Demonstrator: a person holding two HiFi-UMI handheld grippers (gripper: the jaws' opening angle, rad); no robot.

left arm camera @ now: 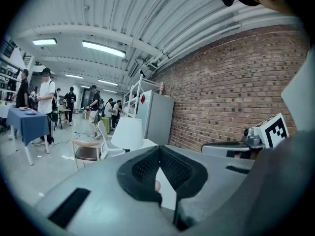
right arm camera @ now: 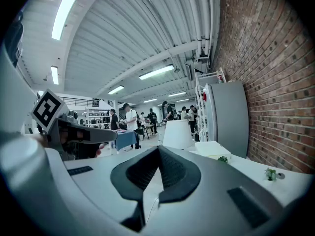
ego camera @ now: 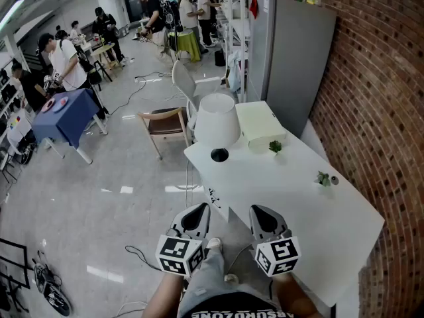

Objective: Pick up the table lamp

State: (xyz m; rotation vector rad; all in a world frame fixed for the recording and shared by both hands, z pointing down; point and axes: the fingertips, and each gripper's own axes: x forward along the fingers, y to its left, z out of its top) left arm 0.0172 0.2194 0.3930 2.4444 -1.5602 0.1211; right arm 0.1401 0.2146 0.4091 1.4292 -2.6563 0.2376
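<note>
The table lamp (ego camera: pixel 216 119) has a white cone shade and a round black base (ego camera: pixel 219 155). It stands upright at the far left corner of the white table (ego camera: pixel 298 204). My left gripper (ego camera: pixel 197 211) and right gripper (ego camera: pixel 259 212) are side by side near the table's front edge, well short of the lamp. Both are shut with nothing between the jaws. In the left gripper view the lamp (left arm camera: pixel 127 133) shows far ahead beyond the shut left gripper (left arm camera: pixel 158 152). In the right gripper view the lamp (right arm camera: pixel 177 134) rises above the shut right gripper (right arm camera: pixel 158 151).
A flat white box (ego camera: pixel 260 126) lies right of the lamp. Two small green plants (ego camera: pixel 275 147) (ego camera: pixel 322 177) sit on the table. A wooden chair (ego camera: pixel 164 124) stands left of the table. A grey cabinet (ego camera: pixel 291 52) and brick wall (ego camera: pixel 377 98) bound the right side. People stand far behind.
</note>
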